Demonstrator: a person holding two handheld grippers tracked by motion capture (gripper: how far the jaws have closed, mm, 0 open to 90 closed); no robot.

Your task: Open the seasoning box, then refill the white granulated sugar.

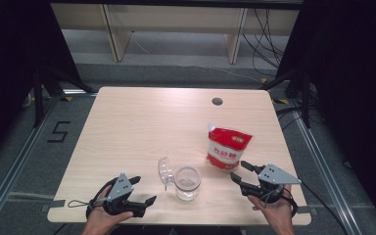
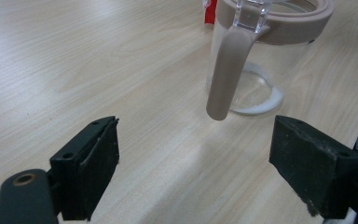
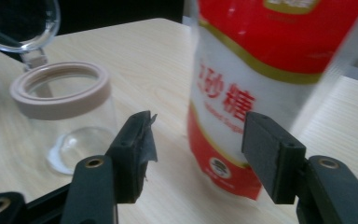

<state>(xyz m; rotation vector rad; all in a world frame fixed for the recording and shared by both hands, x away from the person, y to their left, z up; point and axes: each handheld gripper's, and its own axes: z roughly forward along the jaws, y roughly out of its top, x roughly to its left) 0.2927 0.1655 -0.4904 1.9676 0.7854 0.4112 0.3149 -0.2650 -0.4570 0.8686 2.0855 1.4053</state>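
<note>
Spreading across most of the high view, the pale wood-grain rectangular table (image 1: 142, 127) carries everything, with a small round dark cable hole (image 1: 217, 101) near its far edge.

Next in size is the red-and-white stand-up plastic pouch with gold trim and printed characters (image 1: 228, 147), upright on the right half of the table. Its white spout cap sits at the top left corner. In the right gripper view the pouch (image 3: 270, 79) looms just beyond the jaws, a little to their right, blurred at the top.

Just left of the pouch and nearer the person stands the clear round glass jar with a beige rim (image 1: 187, 183). Its clear domed lid (image 1: 165, 171) is swung open on the left side, and a beige latch strap (image 2: 227, 74) hangs down the wall facing the left gripper. A thin layer of white powder lies in the jar's bottom (image 2: 261, 100).

The right gripper (image 1: 243, 173), held in the person's hand at the near right edge, points toward the pouch's base. Its jaws stand well apart, nothing between them, the pads short of the pouch.

The left gripper (image 1: 144, 190) rests at the near left edge, aimed at the jar. Its jaws are spread wide and hold nothing; the jar stands just beyond them.
</note>
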